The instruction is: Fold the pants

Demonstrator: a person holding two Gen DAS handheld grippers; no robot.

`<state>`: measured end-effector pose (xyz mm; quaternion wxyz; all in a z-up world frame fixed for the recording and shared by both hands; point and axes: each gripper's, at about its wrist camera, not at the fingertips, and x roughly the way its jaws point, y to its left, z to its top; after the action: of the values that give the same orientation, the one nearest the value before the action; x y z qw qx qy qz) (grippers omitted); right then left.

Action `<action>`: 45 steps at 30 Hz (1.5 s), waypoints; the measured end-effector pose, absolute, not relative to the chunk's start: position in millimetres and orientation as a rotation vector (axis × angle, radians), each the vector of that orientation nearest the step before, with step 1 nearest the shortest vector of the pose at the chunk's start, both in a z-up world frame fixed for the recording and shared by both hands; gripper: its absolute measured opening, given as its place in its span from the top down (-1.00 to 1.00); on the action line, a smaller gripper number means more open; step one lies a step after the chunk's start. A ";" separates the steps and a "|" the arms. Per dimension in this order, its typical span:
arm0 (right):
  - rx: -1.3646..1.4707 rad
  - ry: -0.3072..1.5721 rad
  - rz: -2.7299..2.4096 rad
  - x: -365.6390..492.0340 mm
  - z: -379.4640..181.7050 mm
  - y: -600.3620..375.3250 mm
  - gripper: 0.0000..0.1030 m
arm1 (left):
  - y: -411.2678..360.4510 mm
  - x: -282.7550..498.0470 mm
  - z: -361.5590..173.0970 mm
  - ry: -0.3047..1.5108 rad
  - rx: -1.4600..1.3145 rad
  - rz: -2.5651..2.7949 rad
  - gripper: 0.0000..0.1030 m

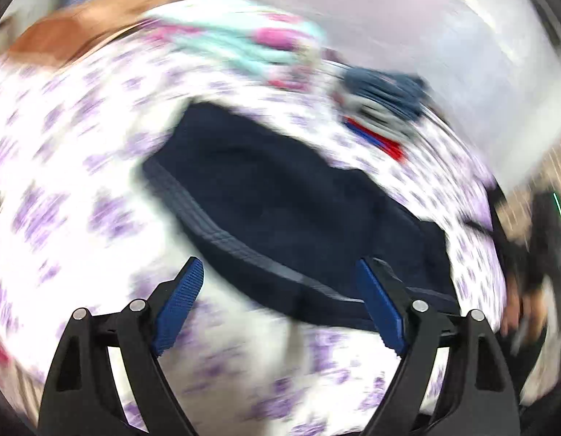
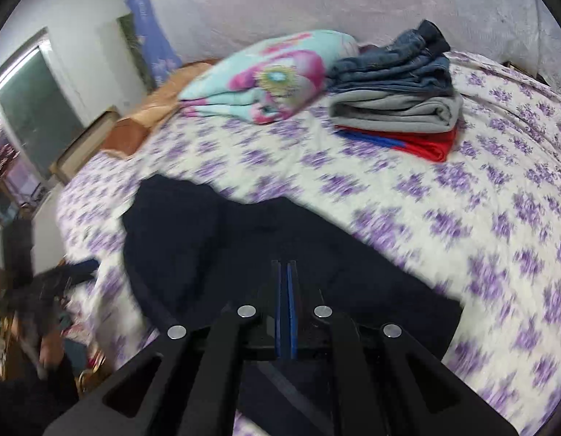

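left wrist view was heavily motion-blurred. left gripper [image 1: 278, 301] sat at the bottom of the frame with its blue pads [image 1: 182, 305] spread wide apart, nothing between them. the dark navy pants [image 1: 280, 203] lay on the bedsheet [image 1: 62, 181], white with purple flower print, running from centre frame down to the lower right; a lighter stripe ran along the edge nearest the gripper. the right-hand pad overlapped the pants' lower edge in the picture; contact could not be judged through the blur.

right wrist view was sharper. right gripper [image 2: 285, 272] was at bottom centre, its two blue pads pressed almost together with only a thin slit between. it sat directly over the pants [image 2: 244, 254], which filled centre and lower-centre frame. whether fabric was pinched between the pads could not be told, as dark cloth against the dark fingers hid it.

upper right of the right wrist frame: a stack of folded clothes [image 2: 396, 101], jeans on top, a grey piece beneath, a red and blue piece at the bottom. just left of it, a folded teal and pink blanket [image 2: 265, 80]. both rested on the bedsheet [image 2: 498, 218], well apart from the pants. the same stack [image 1: 382, 101] and blanket [image 1: 244, 43] showed smeared in the upper part of the left wrist frame.
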<state>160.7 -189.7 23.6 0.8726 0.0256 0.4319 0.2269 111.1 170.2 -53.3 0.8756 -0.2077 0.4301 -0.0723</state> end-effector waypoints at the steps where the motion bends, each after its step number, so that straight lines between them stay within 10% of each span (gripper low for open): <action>1: 0.051 0.896 0.483 152.2 22.6 -185.2 0.84 | 182.1 112.8 -61.6 0.912 -0.488 -0.122 -0.62; 15: 0.127 0.944 0.453 75.8 -11.9 -181.9 0.45 | 184.7 205.7 -118.5 0.941 -0.655 -0.172 -0.89; 16: 0.121 0.952 0.446 73.4 -12.8 -180.6 0.45 | 183.8 211.9 -118.9 0.943 -0.660 -0.178 -0.85; 18: 0.112 0.960 0.435 71.1 -13.5 -179.0 0.45 | 189.1 216.1 -116.1 0.939 -0.676 -0.180 0.01; 20: 0.105 0.965 0.431 71.3 -13.7 -176.5 0.45 | 196.5 209.7 -110.2 0.903 -0.705 -0.232 0.38; 31: 0.047 1.002 0.547 182.2 -20.1 -94.1 0.29 | 171.2 172.4 -54.6 0.754 -0.497 -0.280 0.45; 34: 0.057 1.058 0.534 213.7 -41.4 -75.4 0.87 | 169.4 172.4 -52.3 0.753 -0.479 -0.285 0.45; 45: 0.205 1.094 0.538 220.1 -40.5 -95.5 0.89 | 143.6 180.7 -30.2 0.730 -0.384 -0.320 0.47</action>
<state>220.1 -95.5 -40.5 0.8148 0.0963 0.5130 0.2522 180.7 143.6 -30.2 0.9037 -0.1857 0.3533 -0.1546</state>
